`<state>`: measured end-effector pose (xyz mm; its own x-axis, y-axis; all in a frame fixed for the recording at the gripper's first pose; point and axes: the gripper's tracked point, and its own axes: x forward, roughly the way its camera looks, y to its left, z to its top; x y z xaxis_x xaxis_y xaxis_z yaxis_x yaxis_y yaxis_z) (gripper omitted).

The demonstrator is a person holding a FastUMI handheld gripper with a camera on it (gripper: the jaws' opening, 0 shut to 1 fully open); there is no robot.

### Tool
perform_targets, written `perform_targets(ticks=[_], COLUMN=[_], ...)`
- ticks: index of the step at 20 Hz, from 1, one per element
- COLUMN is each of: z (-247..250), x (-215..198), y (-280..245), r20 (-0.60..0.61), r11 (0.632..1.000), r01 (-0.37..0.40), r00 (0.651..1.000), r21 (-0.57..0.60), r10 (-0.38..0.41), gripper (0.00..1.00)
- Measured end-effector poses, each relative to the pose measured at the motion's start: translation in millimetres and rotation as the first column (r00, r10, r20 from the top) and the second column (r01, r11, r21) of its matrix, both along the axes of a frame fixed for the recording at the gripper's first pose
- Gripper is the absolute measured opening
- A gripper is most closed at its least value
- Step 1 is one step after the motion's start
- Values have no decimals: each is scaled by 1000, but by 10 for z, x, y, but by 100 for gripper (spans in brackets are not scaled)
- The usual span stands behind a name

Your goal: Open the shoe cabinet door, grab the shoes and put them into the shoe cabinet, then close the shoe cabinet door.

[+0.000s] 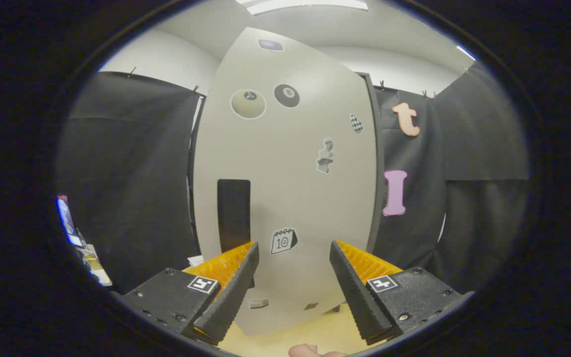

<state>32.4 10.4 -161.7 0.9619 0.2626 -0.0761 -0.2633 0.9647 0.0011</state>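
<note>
The gripper (293, 258) is hanging in front of the shoe cabinet door (285, 188) with its two fingers spread wide apart and nothing between them. The tips are pointing at the lower half of the door, and whether they are touching it or stopping just short is hard to tell from here.

The door is a pale grey panel standing upright, and it is taking up the middle of the scene, just beyond the fingers. A tall dark handle (233, 215) is sitting on its left part, right above the left finger's tip. Stickers are scattered over the panel: a calendar sticker (284, 241) is showing between the two fingertips, a small bust sticker (325, 155) is sitting higher up toward the right, and near the top a black eight-ball sticker (286, 95) is sitting beside a pale round ball sticker (248, 103). A little checkered sticker (356, 123) is sitting near the door's right edge.

Below the door, a strip of pale yellowish floor (310, 332) is showing between the finger bases, and a fingertip of the person's hand (308, 351) is peeking in at the very bottom. Black cloth (132, 183) is hanging on both sides of the cabinet.
</note>
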Motion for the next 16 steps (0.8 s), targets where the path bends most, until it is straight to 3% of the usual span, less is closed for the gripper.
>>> perform_targets(ticks=[5, 10, 16], z=[-157, -281, -316], x=[30, -118, -499], y=[411, 491, 80], r20=[-2, -37, -4], r11=[999, 994, 978], r01=[-39, 6, 185], r00=[999, 999, 983], r21=[31, 106, 92], r10=[39, -2, -185], gripper=[98, 98, 98])
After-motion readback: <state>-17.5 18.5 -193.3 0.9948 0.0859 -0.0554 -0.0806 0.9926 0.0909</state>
